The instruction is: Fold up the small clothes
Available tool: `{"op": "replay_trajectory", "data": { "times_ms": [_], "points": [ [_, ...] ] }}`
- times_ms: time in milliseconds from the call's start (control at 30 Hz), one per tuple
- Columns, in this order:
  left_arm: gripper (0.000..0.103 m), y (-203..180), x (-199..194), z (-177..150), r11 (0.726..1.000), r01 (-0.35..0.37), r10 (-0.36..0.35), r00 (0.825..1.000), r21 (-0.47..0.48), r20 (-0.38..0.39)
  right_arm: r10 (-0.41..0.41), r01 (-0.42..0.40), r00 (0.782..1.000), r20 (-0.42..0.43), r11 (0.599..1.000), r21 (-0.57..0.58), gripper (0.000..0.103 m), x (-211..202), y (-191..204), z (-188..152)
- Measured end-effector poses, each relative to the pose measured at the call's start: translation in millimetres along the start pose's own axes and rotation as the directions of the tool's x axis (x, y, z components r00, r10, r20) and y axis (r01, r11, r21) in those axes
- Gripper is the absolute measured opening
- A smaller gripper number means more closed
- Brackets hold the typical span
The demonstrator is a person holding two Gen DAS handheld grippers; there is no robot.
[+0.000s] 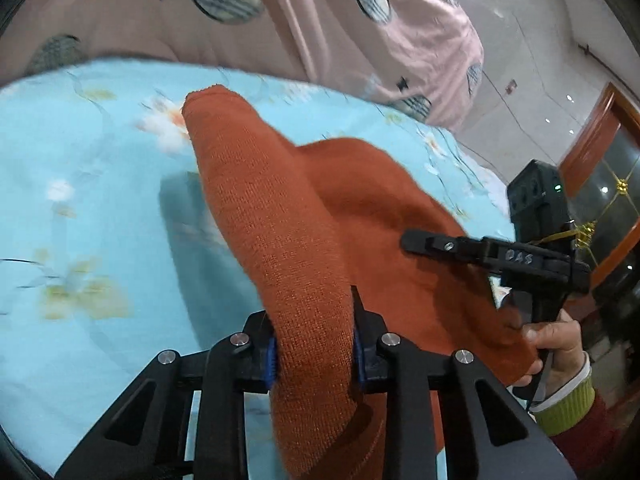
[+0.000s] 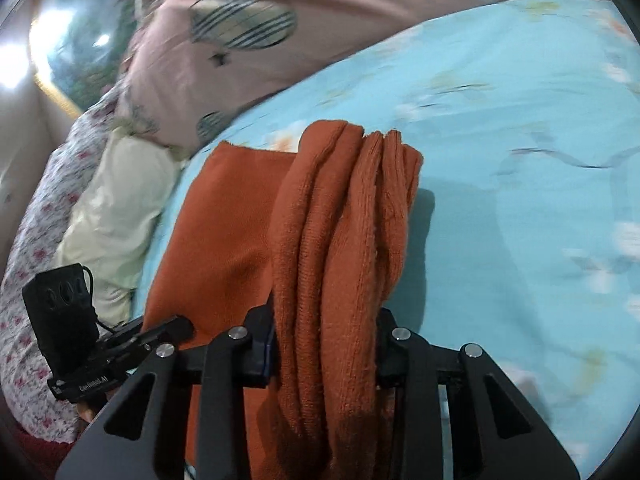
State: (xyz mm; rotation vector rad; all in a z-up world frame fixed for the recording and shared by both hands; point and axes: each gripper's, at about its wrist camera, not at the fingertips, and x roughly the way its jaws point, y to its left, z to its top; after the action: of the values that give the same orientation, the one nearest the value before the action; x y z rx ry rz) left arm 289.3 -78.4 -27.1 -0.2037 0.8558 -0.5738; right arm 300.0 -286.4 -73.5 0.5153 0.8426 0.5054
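A rust-orange knitted garment (image 1: 280,216) hangs over the light blue flowered bedsheet (image 1: 80,200). My left gripper (image 1: 314,354) is shut on a thick fold of it, lifted off the sheet. My right gripper (image 2: 324,350) is shut on a bunched, several-layered edge of the same garment (image 2: 344,216). A flat part of the garment (image 2: 224,232) hangs to the left of that bunch. The right gripper also shows in the left wrist view (image 1: 496,256) beside the cloth, held by a hand. The left gripper also shows in the right wrist view (image 2: 120,348) at the lower left.
A pink quilt with plaid patches (image 1: 360,28) lies bunched along the far side of the bed. A pale yellow pillow (image 2: 116,208) and a floral cover (image 2: 40,240) lie at the bed's left end. A wooden door frame (image 1: 596,128) stands at the right.
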Motion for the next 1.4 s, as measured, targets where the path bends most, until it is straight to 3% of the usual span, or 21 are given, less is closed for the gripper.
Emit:
{"op": "replay_trajectory", "data": {
  "times_ms": [100, 200, 300, 367, 467, 567, 700, 800, 867, 1033, 1100, 1133, 1267, 1333, 1400],
  "points": [
    [0.028, 29.9, -33.4, 2.3, 0.999, -0.037, 0.038, 0.999, -0.034, 0.027, 0.071, -0.070, 0.997, -0.025, 0.997, 0.024, 0.034, 34.7, 19.0, 2.7],
    [0.027, 64.9, -55.5, 0.8, 0.994, -0.085, 0.087, 0.996, -0.071, 0.035, 0.091, -0.089, 0.994, -0.066, 0.996, 0.030, 0.034, 68.3, 33.3, 0.9],
    [0.028, 96.1, -57.4, -5.1, 0.986, -0.117, 0.119, 0.993, -0.116, 0.012, 0.035, -0.034, 0.993, -0.109, 0.999, 0.011, 0.035, 92.9, 39.3, -8.2],
    [0.031, 112.4, -47.9, -14.1, 0.978, -0.166, 0.165, 0.986, -0.126, -0.021, -0.034, 0.034, 0.992, -0.123, 0.999, -0.001, 0.043, 101.3, 37.9, -10.9],
    [0.040, 138.3, -37.7, -34.1, 0.966, -0.197, 0.188, 0.980, -0.168, -0.069, -0.027, 0.030, 0.993, -0.111, 0.999, 0.030, 0.047, 91.3, 31.1, -12.6],
    [0.054, 144.4, -42.3, -40.7, 0.960, -0.207, 0.201, 0.978, -0.191, -0.054, -0.094, 0.095, 0.993, -0.066, 0.996, -0.001, 0.053, 69.2, 34.4, -10.2],
    [0.058, 134.5, -54.0, -40.9, 0.948, -0.265, 0.264, 0.964, -0.175, -0.028, -0.147, 0.148, 0.989, 0.035, 0.987, -0.061, 0.053, 35.9, 48.4, -0.7],
    [0.058, 128.8, -74.6, -46.3, 0.938, -0.297, 0.305, 0.952, -0.179, 0.016, -0.103, 0.104, 0.994, 0.022, 0.987, -0.119, 0.049, 34.7, 62.5, 6.0],
    [0.057, 121.9, -90.6, -49.3, 0.945, -0.268, 0.283, 0.957, -0.189, 0.058, -0.090, 0.086, 0.996, -0.021, 0.989, -0.120, 0.046, 50.9, 67.9, 9.8],
    [0.056, 101.1, -102.2, -55.2, 0.975, -0.171, 0.185, 0.978, -0.141, 0.093, -0.148, 0.140, 0.984, -0.099, 0.987, -0.077, 0.044, 95.4, 53.7, 17.5],
    [0.056, 95.1, -98.8, -57.0, 0.979, -0.162, 0.173, 0.982, -0.123, 0.081, -0.140, 0.135, 0.985, -0.101, 0.990, -0.047, 0.033, 100.5, 47.8, 21.9],
    [0.056, 92.3, -95.7, -58.0, 0.981, -0.158, 0.166, 0.984, -0.115, 0.070, -0.123, 0.120, 0.988, -0.093, 0.992, -0.037, 0.009, 98.0, 48.1, 24.5],
    [0.054, 83.9, -91.4, -60.4, 0.989, -0.126, 0.131, 0.990, -0.082, 0.053, 0.009, -0.005, 0.997, 0.072, 0.999, -0.054, 0.009, 46.5, 68.1, 31.0],
    [0.054, 78.6, -90.9, -60.5, 0.994, -0.096, 0.099, 0.993, -0.059, 0.057, -0.008, 0.015, 0.993, 0.114, 0.998, -0.063, 0.009, 30.2, 68.4, 28.0],
    [0.054, 73.7, -84.9, -61.7, 0.996, -0.080, 0.081, 0.996, -0.034, 0.036, -0.077, 0.082, 0.993, 0.086, 0.996, -0.048, 0.009, 35.0, 54.5, 23.5]
  ]
}}
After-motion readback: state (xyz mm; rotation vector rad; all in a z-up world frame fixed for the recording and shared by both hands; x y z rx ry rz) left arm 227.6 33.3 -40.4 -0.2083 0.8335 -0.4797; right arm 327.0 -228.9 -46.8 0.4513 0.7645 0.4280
